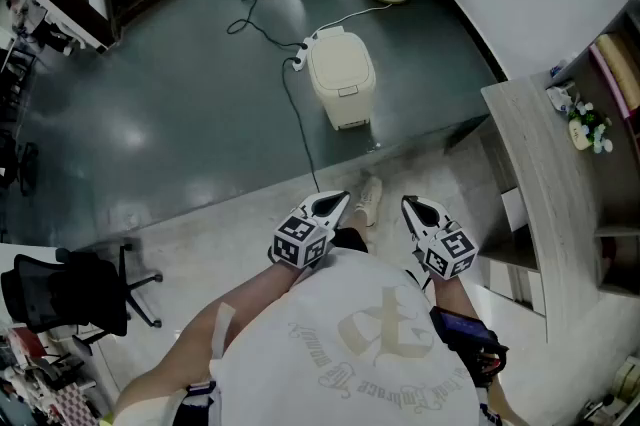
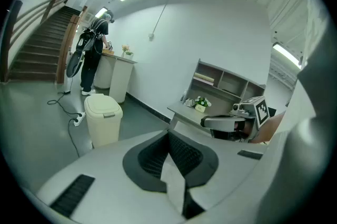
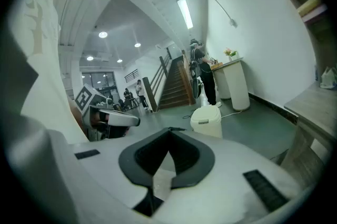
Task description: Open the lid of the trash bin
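The left claw (image 1: pixel 338 201) and right claw (image 1: pixel 409 204) sit closed and empty, well apart from the shut trash bin (image 1: pixel 341 77).

cream trash bin (image 1: pixel 341 77), lid shut, upright on floor

Person is wearing white T-shirt (image 1: pixel 350 354) with pale grey printed emblem, also light shoe (image 1: pixel 370 199) | left claw (image 1: pixel 337 202) and right claw (image 1: pixel 412 206) are showing white-black shells, black-and-white marker cubes (image 1: pixel 300 241), dark ribbed pads (image 2: pixel 185 153).
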Demonstrator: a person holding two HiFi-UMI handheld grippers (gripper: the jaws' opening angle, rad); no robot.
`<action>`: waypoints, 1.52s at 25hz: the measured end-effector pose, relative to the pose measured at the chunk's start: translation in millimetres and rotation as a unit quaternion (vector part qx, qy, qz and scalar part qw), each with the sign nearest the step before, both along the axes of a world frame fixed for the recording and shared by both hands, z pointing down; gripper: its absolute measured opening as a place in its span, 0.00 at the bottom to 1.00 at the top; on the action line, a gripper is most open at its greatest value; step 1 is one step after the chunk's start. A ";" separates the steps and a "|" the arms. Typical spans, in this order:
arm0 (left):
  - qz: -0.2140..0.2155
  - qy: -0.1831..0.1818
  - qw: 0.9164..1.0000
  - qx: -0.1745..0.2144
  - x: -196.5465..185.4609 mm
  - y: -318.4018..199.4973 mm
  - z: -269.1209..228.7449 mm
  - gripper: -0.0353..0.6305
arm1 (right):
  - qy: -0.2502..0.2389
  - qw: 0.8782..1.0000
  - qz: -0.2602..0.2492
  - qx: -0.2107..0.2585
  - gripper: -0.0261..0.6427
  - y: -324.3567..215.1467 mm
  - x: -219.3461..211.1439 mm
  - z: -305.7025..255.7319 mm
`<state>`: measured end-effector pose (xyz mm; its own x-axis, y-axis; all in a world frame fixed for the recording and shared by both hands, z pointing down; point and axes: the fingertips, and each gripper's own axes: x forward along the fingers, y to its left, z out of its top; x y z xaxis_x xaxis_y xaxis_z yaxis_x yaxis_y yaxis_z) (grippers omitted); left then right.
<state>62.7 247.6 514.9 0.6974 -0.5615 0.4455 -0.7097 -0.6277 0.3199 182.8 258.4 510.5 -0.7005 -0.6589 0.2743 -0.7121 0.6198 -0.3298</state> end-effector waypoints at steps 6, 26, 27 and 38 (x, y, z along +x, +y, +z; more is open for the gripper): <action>0.002 -0.006 1.000 -0.002 0.8 7.8 3.3 0.07 | -0.012 1.000 -0.005 0.000 0.04 5.5 -1.2 2.0; -0.021 -0.021 1.000 0.001 -15.0 16.9 0.5 0.07 | -0.026 0.999 -0.017 -0.010 0.05 9.9 -12.9 11.5; -0.024 -0.021 0.999 0.003 -16.3 16.7 -1.5 0.07 | -0.027 0.999 -0.018 -0.010 0.05 9.0 -13.3 11.3; -0.070 -0.016 0.997 0.004 -41.4 5.3 -1.6 0.07 | -0.022 0.999 -0.046 -0.009 0.05 -13.5 -28.9 10.6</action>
<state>21.3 252.8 513.3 0.5972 -0.6563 0.4610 -0.8005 -0.5241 0.2908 153.9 244.9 521.1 -0.7694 -0.5866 0.2531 -0.6371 0.6750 -0.3722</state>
